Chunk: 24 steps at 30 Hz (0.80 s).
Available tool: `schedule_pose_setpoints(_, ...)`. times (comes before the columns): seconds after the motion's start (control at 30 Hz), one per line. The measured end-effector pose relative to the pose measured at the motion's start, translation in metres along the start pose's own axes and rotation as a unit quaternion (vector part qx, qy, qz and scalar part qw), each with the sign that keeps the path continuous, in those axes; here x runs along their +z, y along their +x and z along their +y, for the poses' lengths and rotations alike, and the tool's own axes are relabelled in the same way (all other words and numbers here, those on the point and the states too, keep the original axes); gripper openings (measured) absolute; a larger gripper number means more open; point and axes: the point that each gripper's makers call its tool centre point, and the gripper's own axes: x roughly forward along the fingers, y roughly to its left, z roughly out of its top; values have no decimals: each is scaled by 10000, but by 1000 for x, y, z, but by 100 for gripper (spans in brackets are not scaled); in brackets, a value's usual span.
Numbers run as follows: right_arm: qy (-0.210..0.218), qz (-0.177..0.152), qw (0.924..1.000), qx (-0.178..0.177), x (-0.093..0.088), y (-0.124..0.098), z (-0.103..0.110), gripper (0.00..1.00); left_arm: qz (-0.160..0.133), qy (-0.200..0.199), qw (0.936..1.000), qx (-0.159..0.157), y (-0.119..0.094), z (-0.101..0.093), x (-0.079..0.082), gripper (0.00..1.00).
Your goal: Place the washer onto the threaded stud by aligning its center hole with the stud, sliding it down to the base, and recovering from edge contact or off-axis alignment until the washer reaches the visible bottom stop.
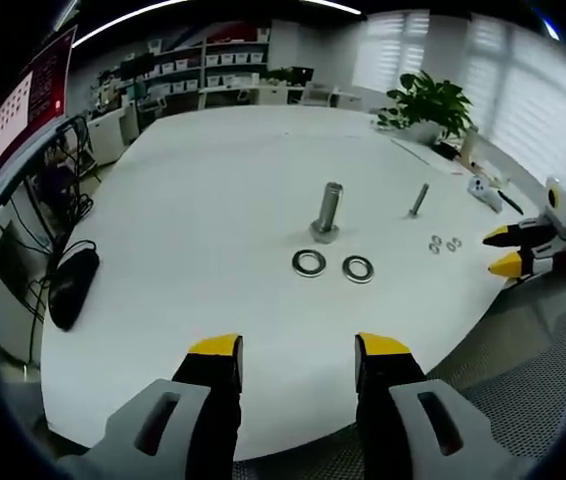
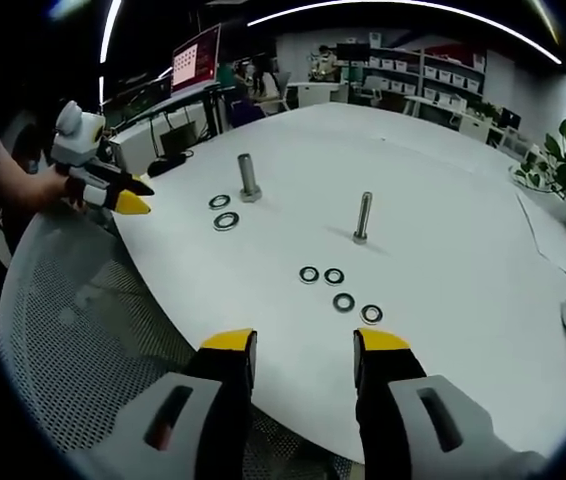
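Steel washers (image 1: 309, 263) lie flat at frame centre, just beside the bare threaded stud (image 1: 328, 211); nothing has been placed. Left gripper (image 1: 298, 347) and right gripper (image 2: 303, 342) are held parted, empty.

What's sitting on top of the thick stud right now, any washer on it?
Nothing sits on the thick stud; its shaft is bare down to the base. Two large washers lie flat on the table before it. Under its base is hidden.

small washers (image 1: 444, 243) too tiny to count, shelf bins (image 1: 225, 62) blurred
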Motion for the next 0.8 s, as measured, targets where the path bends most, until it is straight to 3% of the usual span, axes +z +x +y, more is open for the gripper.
schedule_pose_setpoints(0.57,117,151,9997,-157,-6,-1,-8,43,606,-84,9981,30,4,5,-15,44)
schedule_pose_setpoints(0.8,204,45,9996,-178,-2,-2,-9,43,610,-20,9981,78,12,19,10,45)
